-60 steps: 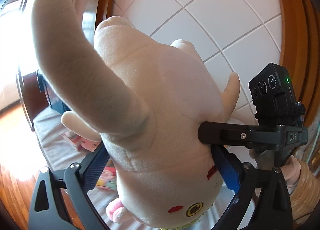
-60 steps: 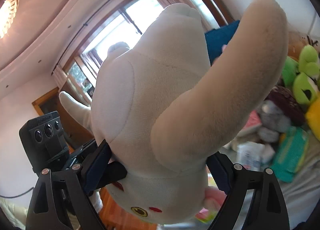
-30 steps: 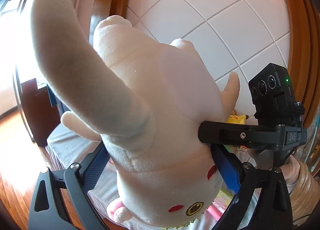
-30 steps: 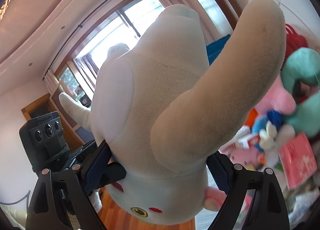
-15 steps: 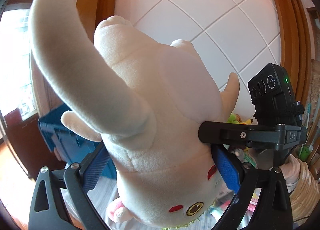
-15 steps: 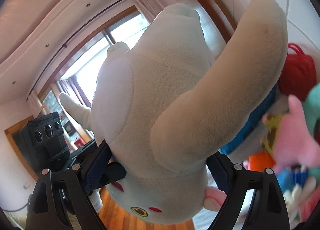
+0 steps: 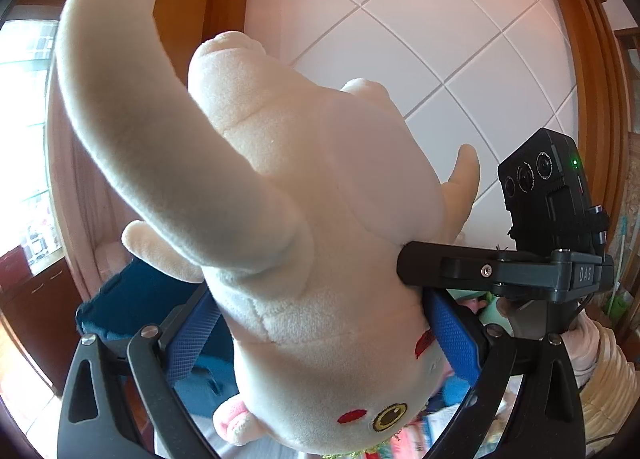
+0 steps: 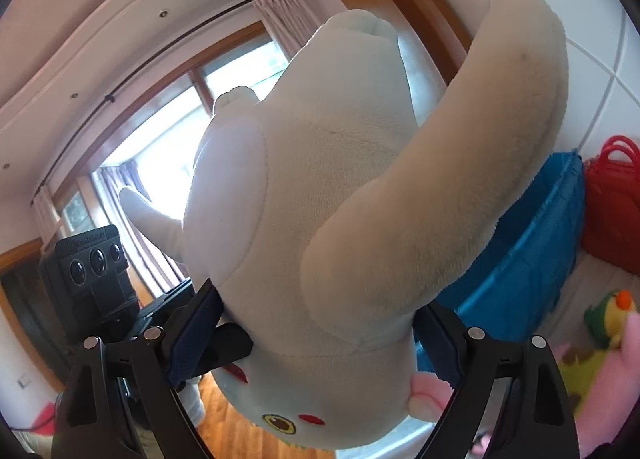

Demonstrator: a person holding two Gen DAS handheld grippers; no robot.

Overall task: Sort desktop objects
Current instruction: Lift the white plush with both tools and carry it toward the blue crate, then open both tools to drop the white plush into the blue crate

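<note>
meanwhile the backdrop has swung while the grip has not: 2 seconds ago the left view showed floor and a grey bed behind the plush (image 7: 304,219), and now a blue bin (image 7: 132,311) sits at lower left of that frame, while in the right view the bin (image 8: 532,259) fills the right middle, just behind the long ear. i read that as the toy being carried toward the bin, probably its sorting spot, though the drop point is not settled. the left gripper (image 7: 320,335) and right gripper (image 8: 316,335) both stay pinched on the plush's head, one from each side, blue ribbed pads sunk into soft pile. the toy hangs in the air, face toward the cameras, with stitched red marks and a yellow eye. it is cream, short-furred, rounded, with 1 thick floppy ear and stubby limbs; it gives under pressure. the bin looks like soft fabric. a red bag (image 8: 612,199) and other plush toys (image 8: 608,319) lie at the right edge.
</note>
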